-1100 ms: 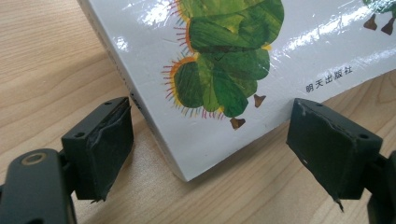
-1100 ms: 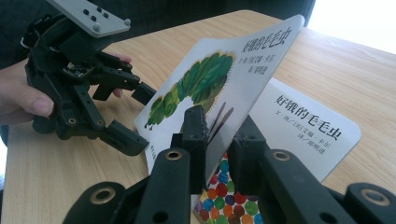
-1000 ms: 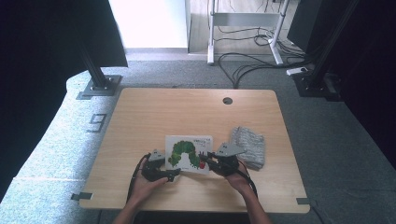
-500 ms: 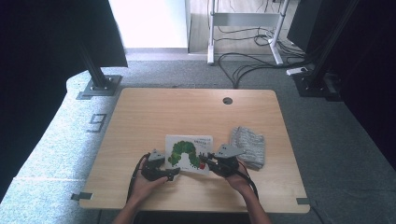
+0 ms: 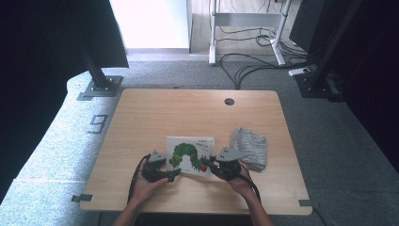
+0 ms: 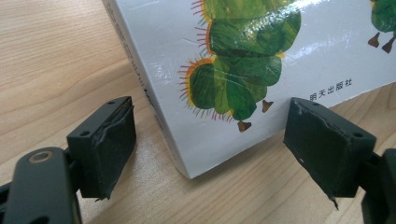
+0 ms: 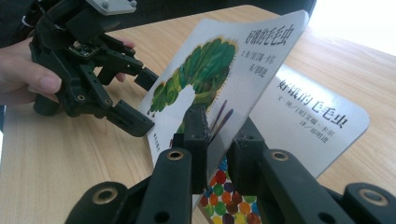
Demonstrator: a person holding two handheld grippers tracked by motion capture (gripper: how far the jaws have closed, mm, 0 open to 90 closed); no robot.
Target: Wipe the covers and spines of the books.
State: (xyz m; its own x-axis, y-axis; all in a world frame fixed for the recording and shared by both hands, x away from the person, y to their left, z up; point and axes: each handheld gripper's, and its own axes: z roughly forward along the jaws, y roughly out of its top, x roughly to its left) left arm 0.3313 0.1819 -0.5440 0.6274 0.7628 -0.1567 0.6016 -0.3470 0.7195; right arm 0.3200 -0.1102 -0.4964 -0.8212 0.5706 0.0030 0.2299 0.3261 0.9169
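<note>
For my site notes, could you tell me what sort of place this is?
Probably a lab or recording room: a bare wooden table on grey carpet, black stand bases beside it, and loose cables under a desk frame behind.

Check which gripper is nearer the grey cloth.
Right. The right gripper holds the book's cover just beside the grey cloth; the left gripper sits open at the book's opposite corner, farther away.

Open claw (image 6: 210, 154) astride picture book (image 6: 243, 70) corner on table (image 6: 56, 60)
</note>
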